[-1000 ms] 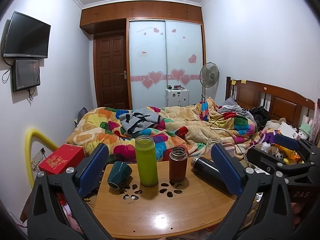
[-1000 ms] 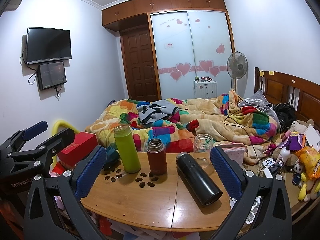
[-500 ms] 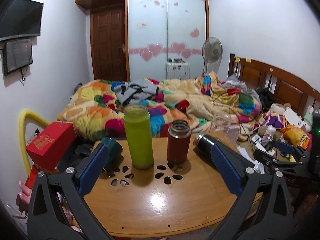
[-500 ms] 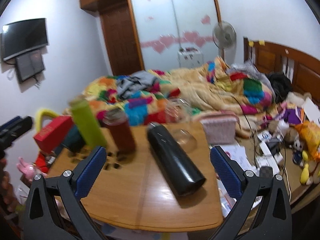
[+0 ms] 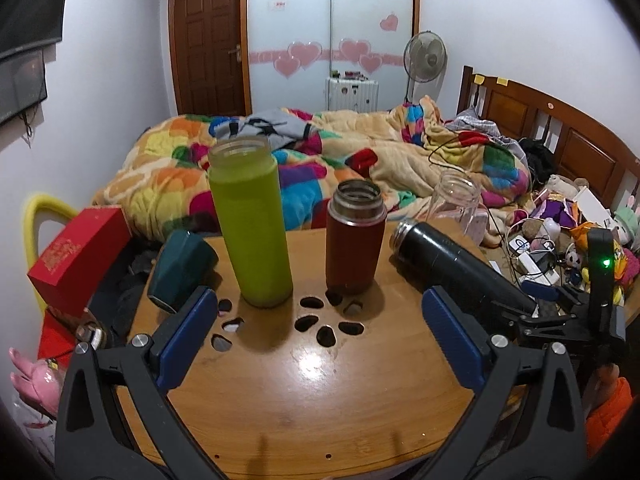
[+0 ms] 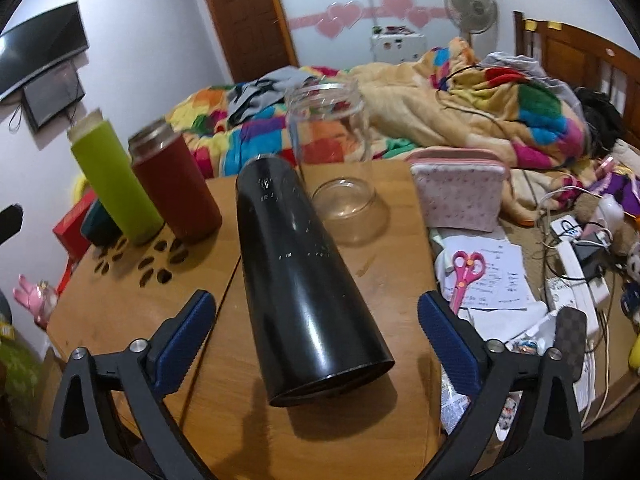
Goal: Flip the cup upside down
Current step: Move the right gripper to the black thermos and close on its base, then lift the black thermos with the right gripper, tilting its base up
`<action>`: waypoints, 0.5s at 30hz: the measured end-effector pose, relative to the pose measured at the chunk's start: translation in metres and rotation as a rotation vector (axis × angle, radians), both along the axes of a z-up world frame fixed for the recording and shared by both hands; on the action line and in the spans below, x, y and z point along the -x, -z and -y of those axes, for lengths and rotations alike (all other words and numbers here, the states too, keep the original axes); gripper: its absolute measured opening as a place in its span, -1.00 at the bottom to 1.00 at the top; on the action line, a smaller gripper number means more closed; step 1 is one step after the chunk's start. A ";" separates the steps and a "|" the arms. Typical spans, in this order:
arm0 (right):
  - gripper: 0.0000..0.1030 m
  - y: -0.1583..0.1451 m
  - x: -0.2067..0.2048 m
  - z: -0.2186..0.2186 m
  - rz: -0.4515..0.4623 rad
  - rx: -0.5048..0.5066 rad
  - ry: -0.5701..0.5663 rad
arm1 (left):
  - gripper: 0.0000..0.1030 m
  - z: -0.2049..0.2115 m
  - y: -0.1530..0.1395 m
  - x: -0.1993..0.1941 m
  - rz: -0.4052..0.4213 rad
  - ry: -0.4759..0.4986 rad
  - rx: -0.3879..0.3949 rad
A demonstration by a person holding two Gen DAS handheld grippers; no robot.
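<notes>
Your right hand-held gripper (image 6: pixel 316 326) is spread wide and grasping nothing, with the long glossy black cylindrical flask (image 6: pixel 306 280) lying on its side between its blue pads, flat base toward you and narrower mouth end pointing away. Close carelessly and the round body can roll on the wooden bench (image 6: pixel 132 304) toward your left or squirt out of the pads. Swinging it up could also knock the clear glass jar (image 6: pixel 336 160) just beyond its far end, or the dark red steel tumbler (image 6: pixel 176 184) ahead and to the left.

Your left hand-held gripper (image 5: pixel 320 322) is likewise released and empty, facing the tall lime-green bottle (image 5: pixel 250 220); a dark teal faceted cup (image 5: pixel 178 270) lies tipped just outside its left pad.

Which vessel is meant is, I judge, uncertain; the flask's mouth is hard to read.
</notes>
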State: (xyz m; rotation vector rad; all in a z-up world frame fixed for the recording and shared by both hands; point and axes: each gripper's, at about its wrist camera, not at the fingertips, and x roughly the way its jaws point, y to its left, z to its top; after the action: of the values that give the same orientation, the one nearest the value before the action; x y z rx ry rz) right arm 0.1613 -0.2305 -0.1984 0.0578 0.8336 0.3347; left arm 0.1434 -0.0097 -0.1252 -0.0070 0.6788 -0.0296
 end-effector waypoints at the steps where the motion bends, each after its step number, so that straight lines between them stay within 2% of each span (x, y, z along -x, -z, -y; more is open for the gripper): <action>1: 0.77 0.003 -0.001 -0.001 -0.009 0.003 -0.015 | 1.00 -0.001 0.002 -0.001 -0.007 -0.003 0.004; 2: 0.72 0.005 -0.003 -0.002 -0.019 0.006 -0.028 | 1.00 -0.001 0.003 -0.002 -0.013 -0.007 0.008; 4: 0.44 0.012 -0.006 -0.004 -0.043 0.013 -0.046 | 1.00 -0.002 0.005 -0.004 -0.020 -0.012 0.011; 15: 0.21 0.014 0.018 -0.020 -0.030 0.028 -0.094 | 1.00 0.002 0.006 0.004 -0.022 -0.016 -0.016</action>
State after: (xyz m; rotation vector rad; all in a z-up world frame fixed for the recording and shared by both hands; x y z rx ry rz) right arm 0.1435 -0.2101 -0.2126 -0.0023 0.8720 0.4115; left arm 0.1394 -0.0118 -0.1313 0.0028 0.7011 -0.0088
